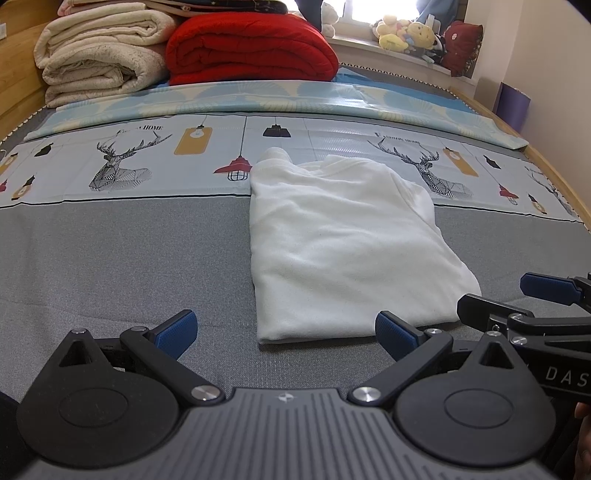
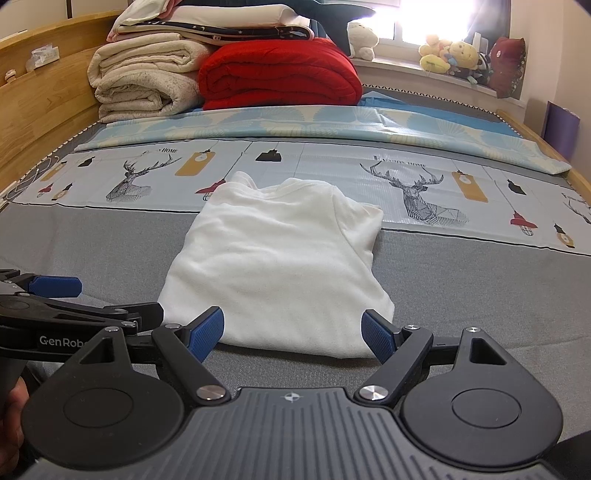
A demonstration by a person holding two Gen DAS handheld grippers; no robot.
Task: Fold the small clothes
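Observation:
A small white garment (image 1: 340, 243) lies folded lengthwise on the grey bed cover, its collar end on the deer-print sheet; it also shows in the right wrist view (image 2: 280, 266). My left gripper (image 1: 286, 334) is open and empty, just short of the garment's near hem. My right gripper (image 2: 293, 334) is open and empty, its blue pads (image 2: 205, 332) straddling the near hem. The right gripper also shows at the right edge of the left wrist view (image 1: 546, 302). The left gripper shows at the left edge of the right wrist view (image 2: 55, 295).
Folded cream blankets (image 1: 99, 55) and a red blanket (image 1: 251, 48) are stacked at the bed's far end. A blue patterned quilt (image 1: 295, 99) lies across it. Plush toys (image 1: 406, 33) sit on the windowsill. A wooden bed frame (image 2: 40, 107) runs along the left.

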